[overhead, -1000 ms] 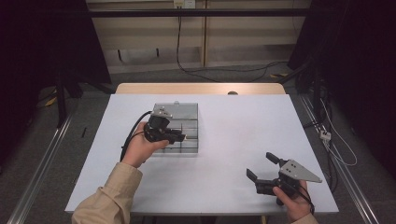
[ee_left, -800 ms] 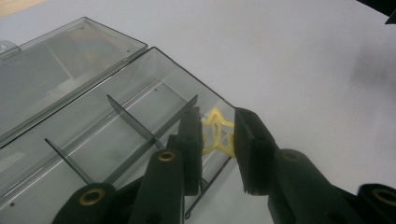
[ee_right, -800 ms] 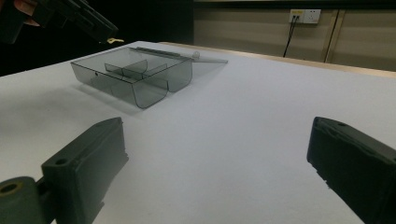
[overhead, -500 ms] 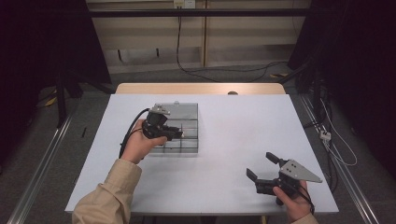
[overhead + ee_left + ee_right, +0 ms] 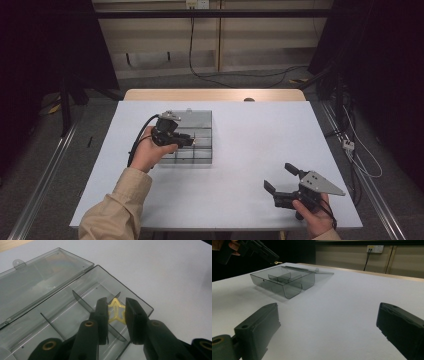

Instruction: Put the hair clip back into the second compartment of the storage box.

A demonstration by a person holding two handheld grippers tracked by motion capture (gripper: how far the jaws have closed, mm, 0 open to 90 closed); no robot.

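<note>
Smoked box [image 5: 62,315] open near table's [image 5: 250,145] far-left corner. My left tongs [image 5: 117,311] clamp yellow star clip [image 5: 115,313] above end compartment. My right tongs [image 5: 327,325] spread wide, empty, near-right corner.

Wide bare table [image 5: 250,150] between right gripper [image 5: 284,184] and clear box [image 5: 200,150], free passage there. Under left gripper [image 5: 117,312], upright dividers [image 5: 82,301] split the box into narrow bays; open lid [image 5: 37,277] lies flat beyond, blocking low passes.

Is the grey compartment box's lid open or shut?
Open. The lid lies folded back flat on the table beside the box, whose dividers are exposed.
</note>
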